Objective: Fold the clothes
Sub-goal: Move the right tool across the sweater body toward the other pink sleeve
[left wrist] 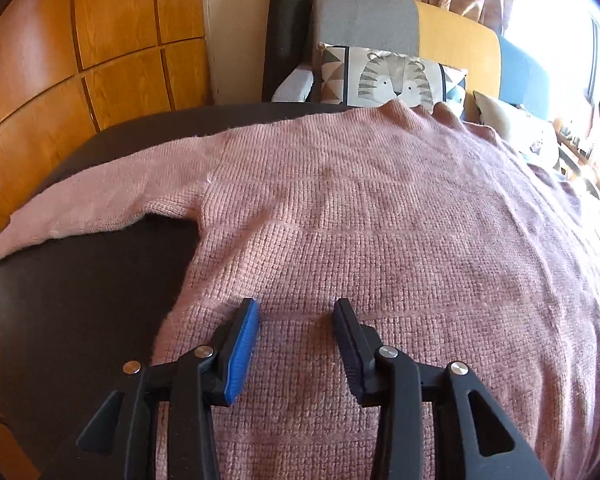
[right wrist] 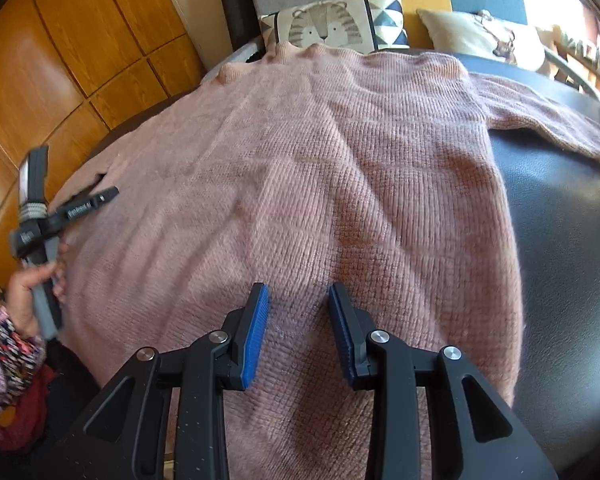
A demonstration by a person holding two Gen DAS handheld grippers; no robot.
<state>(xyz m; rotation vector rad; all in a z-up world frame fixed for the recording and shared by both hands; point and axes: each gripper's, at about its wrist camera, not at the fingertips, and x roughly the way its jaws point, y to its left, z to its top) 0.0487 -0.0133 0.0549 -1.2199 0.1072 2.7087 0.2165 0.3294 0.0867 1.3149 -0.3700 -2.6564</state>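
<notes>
Knitwear fills both views: we see a pink chunky-knit sweater (left wrist: 380, 216) spread flat on a dark leather-like tabletop (left wrist: 60, 300), one sleeve (left wrist: 80, 208) stretched out to the side. Our left gripper (left wrist: 296, 308) hovers over the hem with jaws parted, nothing between them. Our right gripper (right wrist: 298, 292) likewise stands apart above the knit, pinching nothing. Behind sits a tiger-print cushion (left wrist: 392, 80).
</notes>
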